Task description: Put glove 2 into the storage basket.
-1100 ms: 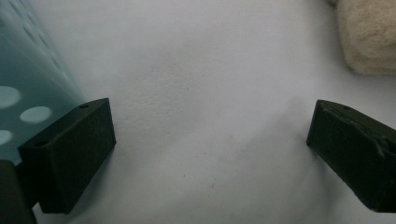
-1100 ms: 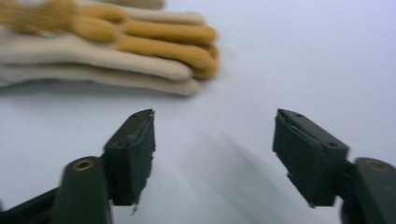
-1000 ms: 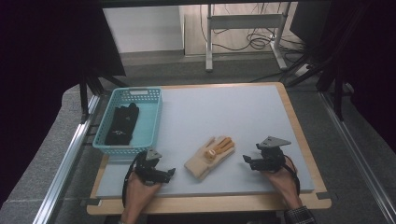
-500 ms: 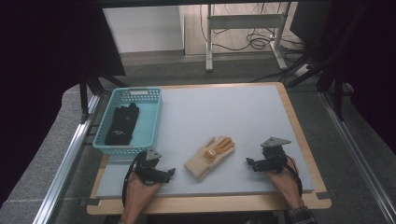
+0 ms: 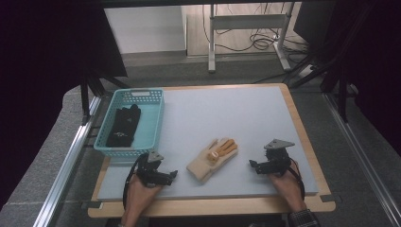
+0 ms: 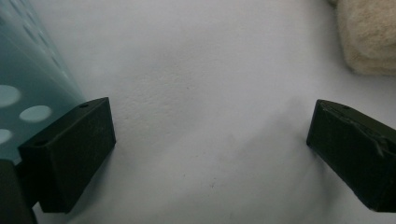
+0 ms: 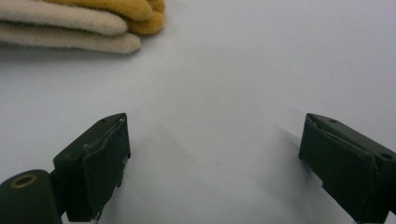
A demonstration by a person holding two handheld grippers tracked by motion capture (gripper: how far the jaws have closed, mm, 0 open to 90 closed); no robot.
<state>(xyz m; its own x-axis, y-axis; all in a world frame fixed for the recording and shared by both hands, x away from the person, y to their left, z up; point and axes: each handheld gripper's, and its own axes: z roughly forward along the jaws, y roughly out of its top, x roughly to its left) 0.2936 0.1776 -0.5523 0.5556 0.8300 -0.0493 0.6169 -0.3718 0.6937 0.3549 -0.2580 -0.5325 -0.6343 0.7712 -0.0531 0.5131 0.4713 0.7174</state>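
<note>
A cream glove with orange fingers (image 5: pixel 213 158) lies flat on the grey mat near the front. To its left, my left gripper (image 5: pixel 173 174) rests on the mat, pointing right, and stands open with nothing between its jaws. In the left gripper view (image 6: pixel 210 126) the glove's cream cuff (image 6: pixel 369 37) shows at the top right. My right gripper (image 5: pixel 252 164) sits to the right of the glove and points left at it. Its jaws have just been opening and stand open over bare mat (image 7: pixel 215 135). The glove's fingertips (image 7: pixel 79 23) lie ahead at the upper left, apart from the jaws.
A teal basket (image 5: pixel 158 118) at the left holds a black glove (image 5: pixel 124 125); its wall (image 6: pixel 28 79) is right beside my left jaw. The grey mat (image 5: pixel 227 113) lies on a wooden board with a raised rim. Beyond the board are a grey floor and table legs.
</note>
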